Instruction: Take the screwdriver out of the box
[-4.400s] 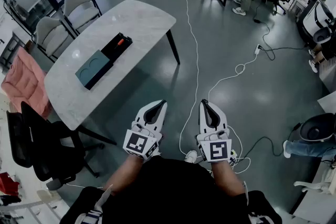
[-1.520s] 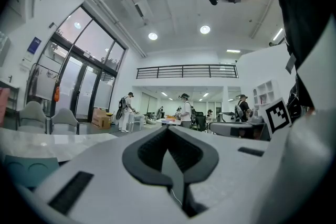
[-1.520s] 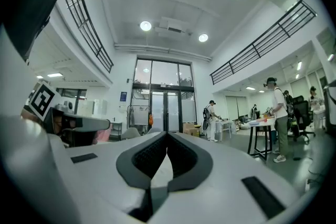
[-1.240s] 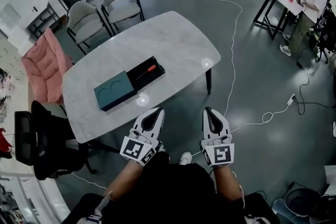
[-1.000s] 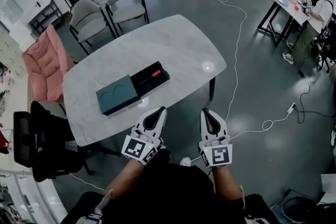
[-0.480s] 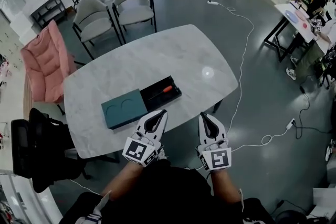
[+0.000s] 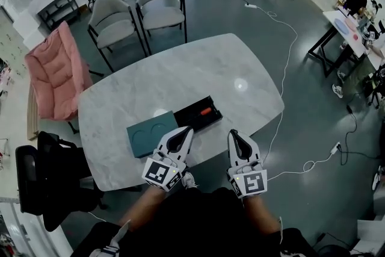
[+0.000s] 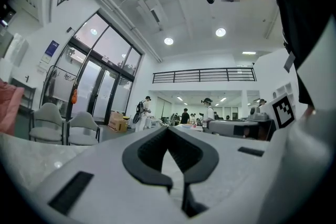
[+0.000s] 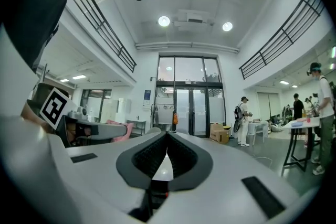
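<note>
In the head view a long box lies near the front edge of the white marble table (image 7: 198, 69). Its teal lid (image 7: 150, 132) is slid to the left, and the open black tray (image 7: 194, 119) holds a screwdriver with an orange handle (image 7: 206, 111). My left gripper (image 7: 184, 129) is shut and empty; its tip overlaps the box's near edge in this view. My right gripper (image 7: 233, 132) is shut and empty too, just right of the box at the table's edge. Both gripper views show only closed jaw tips, left (image 8: 168, 128) and right (image 9: 167, 134), against the hall.
Two grey chairs (image 7: 157, 6) stand behind the table. A chair draped in pink (image 7: 51, 72) is at its left and a black office chair (image 7: 45, 180) at the near left. A white cable (image 7: 283, 69) runs over the floor on the right. People stand at tables (image 7: 355, 3) far right.
The table and the box have come steadily closer and lower in the head view as the person walks up. Both grippers kept their pose, shut.
</note>
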Action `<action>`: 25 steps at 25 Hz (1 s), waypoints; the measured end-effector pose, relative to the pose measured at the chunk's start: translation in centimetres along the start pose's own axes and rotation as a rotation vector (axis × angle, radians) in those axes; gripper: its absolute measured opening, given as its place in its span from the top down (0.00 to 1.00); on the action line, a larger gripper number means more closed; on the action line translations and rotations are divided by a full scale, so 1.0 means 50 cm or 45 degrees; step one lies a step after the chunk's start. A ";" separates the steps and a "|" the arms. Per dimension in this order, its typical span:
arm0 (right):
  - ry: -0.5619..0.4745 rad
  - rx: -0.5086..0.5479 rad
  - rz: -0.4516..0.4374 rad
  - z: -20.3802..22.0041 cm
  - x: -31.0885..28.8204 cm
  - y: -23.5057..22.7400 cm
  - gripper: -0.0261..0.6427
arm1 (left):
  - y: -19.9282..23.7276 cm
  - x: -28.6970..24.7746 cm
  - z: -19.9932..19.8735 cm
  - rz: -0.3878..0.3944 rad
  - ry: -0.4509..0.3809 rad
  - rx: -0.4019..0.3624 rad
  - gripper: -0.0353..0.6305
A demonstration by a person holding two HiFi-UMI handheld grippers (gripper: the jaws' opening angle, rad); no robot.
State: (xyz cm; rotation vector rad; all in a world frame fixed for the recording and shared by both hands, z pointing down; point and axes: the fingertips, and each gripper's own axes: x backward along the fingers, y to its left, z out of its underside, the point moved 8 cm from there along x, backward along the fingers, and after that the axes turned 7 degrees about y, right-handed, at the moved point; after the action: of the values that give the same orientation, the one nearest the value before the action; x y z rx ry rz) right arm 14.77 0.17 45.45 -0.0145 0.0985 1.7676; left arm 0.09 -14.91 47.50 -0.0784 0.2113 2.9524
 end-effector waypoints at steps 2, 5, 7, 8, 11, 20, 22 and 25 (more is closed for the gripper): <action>0.007 -0.002 0.008 0.003 -0.010 0.000 0.93 | 0.016 -0.001 0.002 -0.007 -0.002 0.006 0.94; 0.024 0.010 0.004 0.002 -0.021 -0.009 0.93 | 0.030 -0.010 -0.004 -0.011 0.002 -0.004 0.94; 0.031 -0.008 0.001 0.003 -0.027 -0.021 0.93 | 0.032 -0.019 -0.006 -0.027 0.015 -0.032 0.94; 0.033 -0.021 -0.001 0.005 -0.032 -0.029 0.93 | 0.034 -0.024 -0.006 -0.041 0.022 -0.049 0.94; 0.037 -0.050 -0.016 0.006 -0.054 -0.055 0.93 | 0.047 -0.037 -0.007 -0.094 0.027 -0.064 0.94; 0.087 -0.041 -0.176 -0.021 -0.124 -0.138 0.93 | 0.064 -0.103 -0.049 -0.219 0.020 -0.065 0.94; 0.113 -0.024 -0.221 -0.019 -0.142 -0.149 0.93 | 0.068 -0.115 -0.055 -0.252 0.013 -0.063 0.94; 0.156 0.022 -0.289 -0.012 -0.175 -0.161 0.93 | 0.077 -0.128 -0.061 -0.302 0.008 -0.057 0.94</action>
State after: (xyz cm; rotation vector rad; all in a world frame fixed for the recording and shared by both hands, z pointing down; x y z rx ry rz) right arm 24.35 -6.88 44.92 -0.1173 0.1935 1.5379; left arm 5.77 -20.23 45.45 -0.1102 0.1269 2.7208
